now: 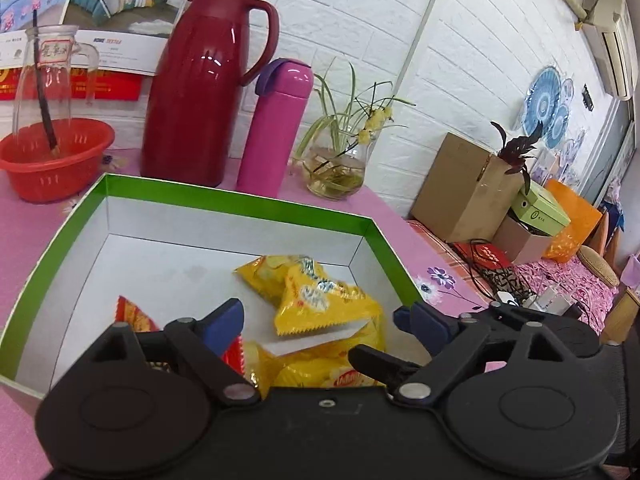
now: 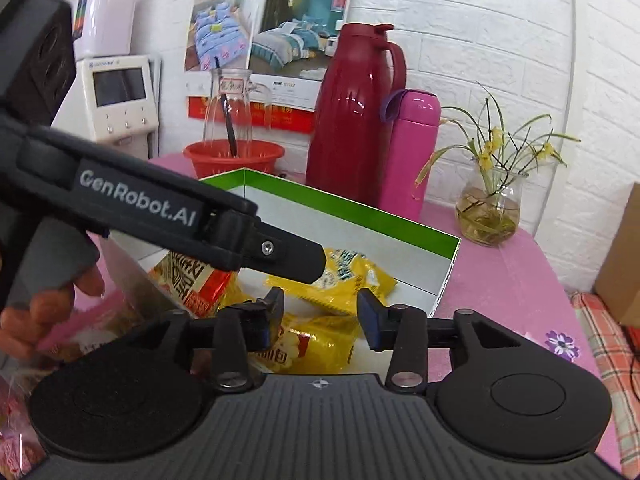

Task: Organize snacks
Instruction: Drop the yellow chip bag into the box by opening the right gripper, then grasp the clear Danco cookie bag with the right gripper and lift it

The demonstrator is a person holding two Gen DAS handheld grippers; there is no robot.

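Both grippers hang over the green-rimmed box (image 1: 224, 200), so I judge that the step in hand is the dropping of snacks into it. On the left, the left gripper (image 1: 320, 316) has its jaws spread as wide as they go and nothing is between its blue pads; under them, on the white floor of the box, lie a red-orange packet (image 1: 134, 316) at the left and the yellow snack packets (image 1: 324, 300) in a loose heap, one partly over another. In the right wrist view the left gripper's black body crosses from the upper left, with the person's hand (image 2: 52, 292) on its handle, and just beside that hand some more packets (image 2: 16, 420) seem to lie on the pink tablecloth (image 2: 500, 272) outside the box, but they are blurred. The right gripper (image 2: 320, 312) is about half open, and its pads do not press on anything; a yellow packet lies below the gap. The next move, I think, calls for lifting both grippers clear of the box wall and going to the packets still outside. Behind the box stand a red basket (image 1: 52, 160) with a glass jar, a dark red thermos jug (image 1: 200, 92), a pink bottle (image 1: 276, 128) and a glass vase with a plant (image 1: 340, 168); they are close to the far rim and could be knocked over by a wide swing.
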